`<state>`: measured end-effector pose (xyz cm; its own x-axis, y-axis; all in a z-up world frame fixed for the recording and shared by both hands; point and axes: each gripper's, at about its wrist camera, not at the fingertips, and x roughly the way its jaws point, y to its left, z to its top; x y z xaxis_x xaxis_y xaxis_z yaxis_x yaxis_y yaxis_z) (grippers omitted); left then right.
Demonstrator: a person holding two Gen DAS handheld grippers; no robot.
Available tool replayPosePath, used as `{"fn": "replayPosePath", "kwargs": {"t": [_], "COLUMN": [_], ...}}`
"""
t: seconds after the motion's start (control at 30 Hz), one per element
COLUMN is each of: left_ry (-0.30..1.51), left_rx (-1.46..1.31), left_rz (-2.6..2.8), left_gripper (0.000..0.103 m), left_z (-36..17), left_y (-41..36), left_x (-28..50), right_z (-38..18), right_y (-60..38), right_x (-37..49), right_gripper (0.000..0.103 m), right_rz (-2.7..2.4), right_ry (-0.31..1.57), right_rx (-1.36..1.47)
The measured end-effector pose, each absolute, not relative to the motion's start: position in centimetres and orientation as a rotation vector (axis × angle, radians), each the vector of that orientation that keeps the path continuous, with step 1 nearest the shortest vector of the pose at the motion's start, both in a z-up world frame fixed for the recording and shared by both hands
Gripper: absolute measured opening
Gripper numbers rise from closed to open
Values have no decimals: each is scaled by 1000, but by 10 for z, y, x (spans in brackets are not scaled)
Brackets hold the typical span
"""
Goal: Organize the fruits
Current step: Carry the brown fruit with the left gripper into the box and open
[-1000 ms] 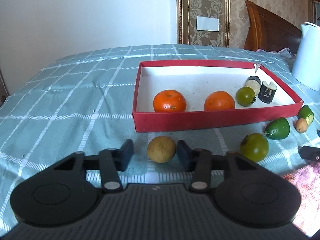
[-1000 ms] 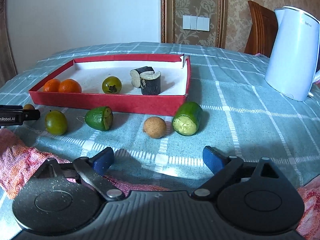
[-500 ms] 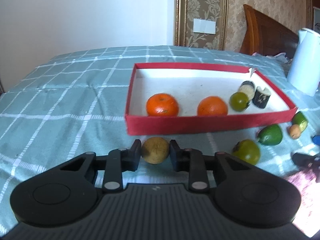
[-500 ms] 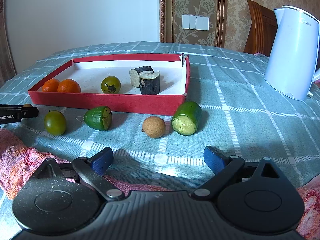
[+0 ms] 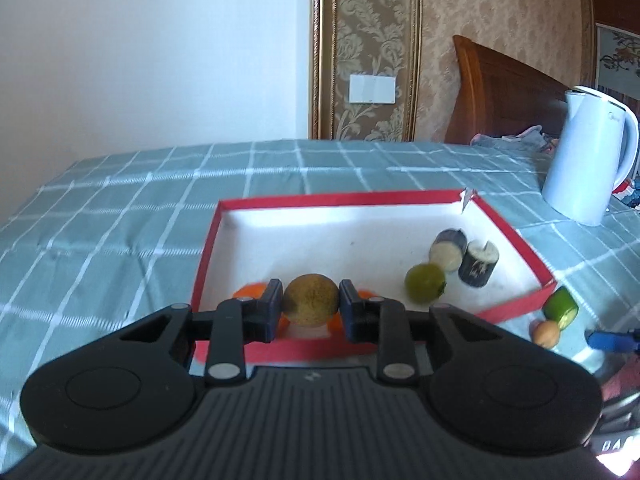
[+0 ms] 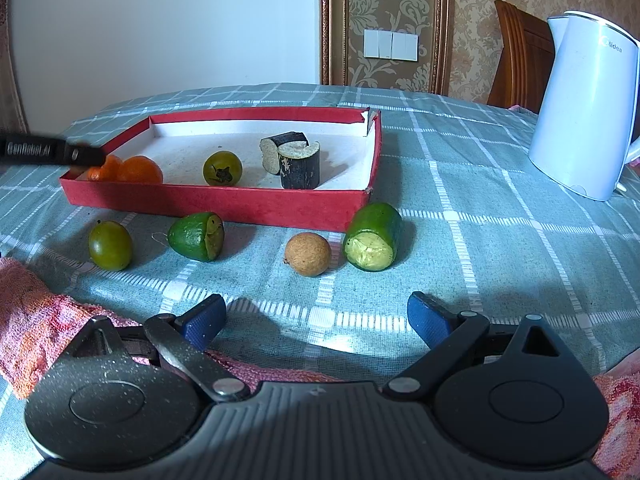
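My left gripper (image 5: 311, 305) is shut on a round brownish-yellow fruit (image 5: 311, 299) and holds it above the near edge of the red tray (image 5: 516, 236). The tray holds two oranges (image 6: 140, 169), a green tomato (image 6: 222, 168) and two dark eggplant pieces (image 6: 300, 165). My right gripper (image 6: 316, 320) is open and empty, low over the cloth. In front of it lie a green tomato (image 6: 110, 246), a cut green fruit (image 6: 196, 236), a small brown fruit (image 6: 307, 254) and a cucumber piece (image 6: 374, 236). The left gripper's finger (image 6: 48, 152) shows over the tray's left end.
A white kettle (image 6: 588, 116) stands at the right on the checked teal cloth (image 6: 480, 200). A pink towel (image 6: 36, 320) lies at the near left. A wooden chair back (image 5: 504, 92) is behind the table.
My left gripper closed on the brownish fruit, lifted it off the cloth and carried it up over the tray's near edge. The right gripper stayed still and open.
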<state>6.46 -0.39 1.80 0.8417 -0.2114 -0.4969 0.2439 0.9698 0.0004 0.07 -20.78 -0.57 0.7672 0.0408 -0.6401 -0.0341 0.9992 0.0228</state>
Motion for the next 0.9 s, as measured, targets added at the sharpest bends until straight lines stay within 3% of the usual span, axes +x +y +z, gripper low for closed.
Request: {"fn": "replayPosePath", "kwargs": {"t": [0.43,0.9], "left_ry": [585,655], "left_rx": [72,61], "left_rz": [-153,-81], "left_gripper": [27,29], "left_z": [0,-21], "left_y": [-24,-16], "left_x": [142,169], "right_z": [-6,-6], "right_y": [-208,-208], "right_x": [1,1], "right_gripper": [98,98], "right_rz": [40,40], "right_ry": [696,696], "right_rx": [10,9]}}
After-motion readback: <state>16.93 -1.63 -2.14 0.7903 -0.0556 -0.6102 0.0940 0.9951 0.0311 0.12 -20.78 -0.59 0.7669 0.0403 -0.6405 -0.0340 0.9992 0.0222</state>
